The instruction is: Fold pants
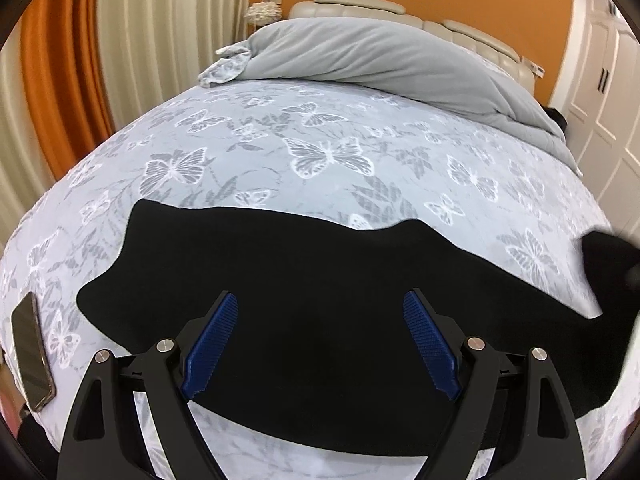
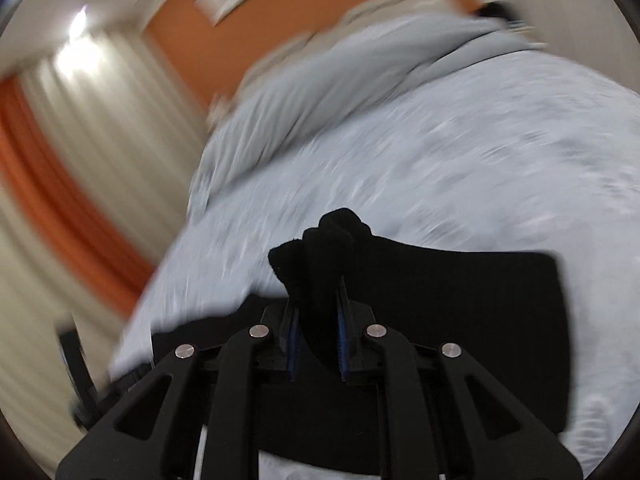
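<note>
Black pants (image 1: 240,248) lie spread sideways across the butterfly-print bed sheet (image 1: 320,152). My left gripper (image 1: 320,296) hovers just above their middle, jaws wide open and blue pads (image 1: 212,348) bare. At the right edge of the left wrist view, one end of the pants (image 1: 608,264) is raised off the sheet and blurred. In the right wrist view my right gripper (image 2: 318,300) is shut on a bunched fold of the black fabric (image 2: 332,236), with the rest of the pants (image 2: 460,320) lying flat below and to the right. That view is smeared by motion.
A phone (image 1: 32,352) lies on the sheet near the bed's left edge. A rolled grey duvet (image 1: 380,52) lies along the headboard end. Orange and cream curtains (image 1: 80,60) hang to the left, and white wardrobe doors (image 1: 608,80) stand to the right.
</note>
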A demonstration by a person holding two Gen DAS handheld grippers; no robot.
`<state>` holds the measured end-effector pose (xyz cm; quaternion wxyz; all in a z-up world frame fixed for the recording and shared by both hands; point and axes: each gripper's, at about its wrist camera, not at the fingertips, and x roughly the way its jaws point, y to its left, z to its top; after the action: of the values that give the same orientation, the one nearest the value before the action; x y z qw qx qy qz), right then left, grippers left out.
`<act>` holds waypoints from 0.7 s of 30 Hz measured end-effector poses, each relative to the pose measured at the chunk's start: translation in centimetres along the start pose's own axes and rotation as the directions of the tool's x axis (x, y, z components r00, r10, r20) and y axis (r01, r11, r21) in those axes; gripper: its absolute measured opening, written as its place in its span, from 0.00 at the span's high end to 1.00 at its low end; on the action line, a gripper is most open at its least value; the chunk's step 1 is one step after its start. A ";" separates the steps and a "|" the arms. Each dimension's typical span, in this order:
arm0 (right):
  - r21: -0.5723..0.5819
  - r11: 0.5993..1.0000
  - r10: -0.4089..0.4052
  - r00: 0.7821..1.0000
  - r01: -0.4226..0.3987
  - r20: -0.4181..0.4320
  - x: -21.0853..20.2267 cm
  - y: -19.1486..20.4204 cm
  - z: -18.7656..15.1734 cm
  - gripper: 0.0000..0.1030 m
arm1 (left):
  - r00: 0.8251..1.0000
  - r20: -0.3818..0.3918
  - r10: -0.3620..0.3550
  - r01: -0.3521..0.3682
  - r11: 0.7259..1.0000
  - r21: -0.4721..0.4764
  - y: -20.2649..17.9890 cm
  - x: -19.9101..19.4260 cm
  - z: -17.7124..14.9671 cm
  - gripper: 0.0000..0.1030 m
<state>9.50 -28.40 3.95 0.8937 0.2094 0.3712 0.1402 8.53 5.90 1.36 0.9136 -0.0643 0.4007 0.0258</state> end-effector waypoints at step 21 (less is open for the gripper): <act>0.194 0.959 -0.224 0.972 0.208 0.068 -9.8 -9.1 -2.2 0.16 | 0.787 -0.346 -0.511 0.446 0.859 -0.253 -4.8 5.5 -3.7 0.17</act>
<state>2.06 -39.71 4.10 0.8960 0.2559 0.3629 -0.0029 10.04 0.64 -4.75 0.7800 -0.2399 0.5462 -0.1890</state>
